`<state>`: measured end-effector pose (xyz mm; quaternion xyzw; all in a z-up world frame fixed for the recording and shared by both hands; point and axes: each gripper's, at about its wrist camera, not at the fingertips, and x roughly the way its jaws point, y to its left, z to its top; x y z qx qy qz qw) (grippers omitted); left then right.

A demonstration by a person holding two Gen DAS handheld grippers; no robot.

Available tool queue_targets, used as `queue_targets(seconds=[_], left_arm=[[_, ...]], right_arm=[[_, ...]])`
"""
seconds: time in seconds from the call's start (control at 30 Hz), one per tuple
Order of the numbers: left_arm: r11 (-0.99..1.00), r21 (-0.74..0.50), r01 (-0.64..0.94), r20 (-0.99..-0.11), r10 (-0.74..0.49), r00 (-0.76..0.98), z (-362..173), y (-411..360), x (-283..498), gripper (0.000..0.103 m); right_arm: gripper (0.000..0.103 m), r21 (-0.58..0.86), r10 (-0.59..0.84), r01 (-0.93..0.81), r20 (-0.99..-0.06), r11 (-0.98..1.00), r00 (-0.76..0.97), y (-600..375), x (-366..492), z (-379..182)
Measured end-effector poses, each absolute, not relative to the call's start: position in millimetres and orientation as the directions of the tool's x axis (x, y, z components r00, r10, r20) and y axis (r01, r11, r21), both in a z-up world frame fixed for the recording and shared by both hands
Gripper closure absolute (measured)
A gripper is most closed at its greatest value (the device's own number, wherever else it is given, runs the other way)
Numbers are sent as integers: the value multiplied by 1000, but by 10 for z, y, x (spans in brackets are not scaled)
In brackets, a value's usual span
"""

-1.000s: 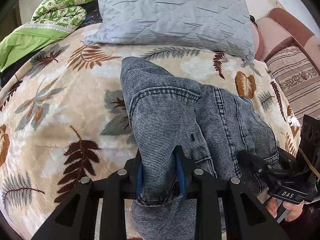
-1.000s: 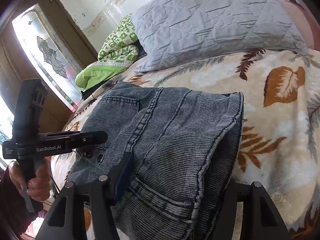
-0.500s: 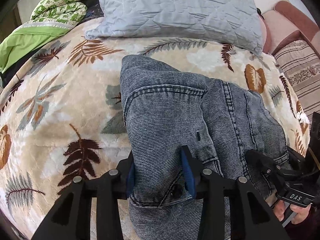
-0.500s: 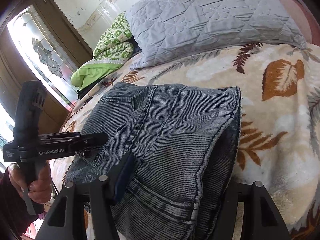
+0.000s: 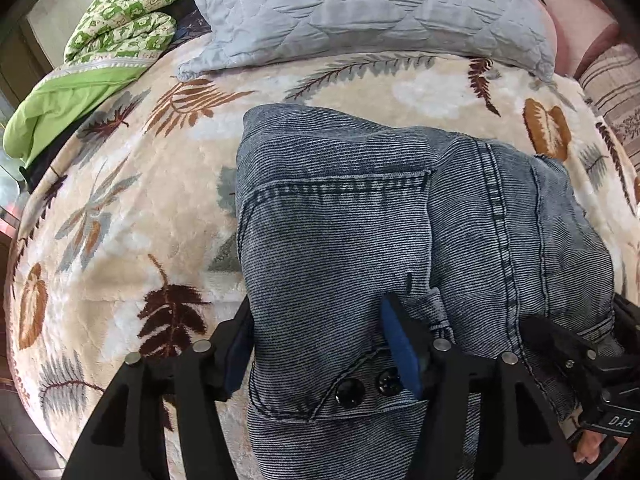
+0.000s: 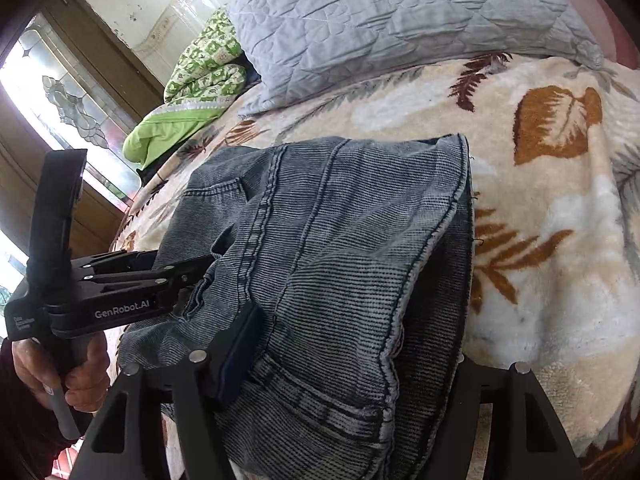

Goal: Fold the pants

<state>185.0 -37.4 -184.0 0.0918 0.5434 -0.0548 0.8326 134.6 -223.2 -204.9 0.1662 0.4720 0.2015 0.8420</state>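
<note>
Left wrist view: the folded grey-blue corduroy-textured denim pants [image 5: 400,240] are seen on the leaf-patterned bed blanket [image 5: 120,220], straddled by each parted hand-held gripper [image 5: 320,348] [image 6: 340,360]; neither is clamped. Both should be withdrawn level so the fold is kept.

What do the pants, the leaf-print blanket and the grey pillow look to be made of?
Pants: faded blue-grey denim or fine corduroy, judging by the ribbed weave, double-stitched seams and dark buttons. Blanket: plush fleece, with a soft fuzzy pile and matte look. Pillow: quilted woven fabric, probably cotton or polyester, showing stitched diamond lines and creases.
</note>
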Motion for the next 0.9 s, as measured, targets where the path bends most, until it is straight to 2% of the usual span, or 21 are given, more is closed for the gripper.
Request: queue_targets(seconds=[0.2, 0.27, 0.33, 0.5, 0.67, 0.9], left_arm=[[967, 160, 198, -905, 64, 420, -1857, -446, 1834, 34], [964, 181, 197, -898, 80, 432, -1866, -459, 1824, 31], [961, 205, 188, -890, 103, 444, -1872, -458, 1814, 24], [950, 248, 188, -881, 141, 452, -1890, -478, 1810, 18], [919, 339, 203, -852, 208, 480, -1903, -595, 1794, 16], [915, 351, 198, -853, 225, 470, -1920, -585, 1845, 11]], right_arm=[[31, 466, 493, -182, -729, 866, 475, -2267, 1328, -2068], [30, 465, 491, -182, -729, 867, 476, -2267, 1321, -2070], [30, 465, 491, -181, -727, 866, 479, -2266, 1298, -2074], [29, 462, 489, -185, -724, 867, 486, -2267, 1267, -2084], [27, 457, 490, -194, -724, 868, 486, -2248, 1241, -2104], [26, 454, 487, -194, -721, 870, 493, -2238, 1218, -2109]])
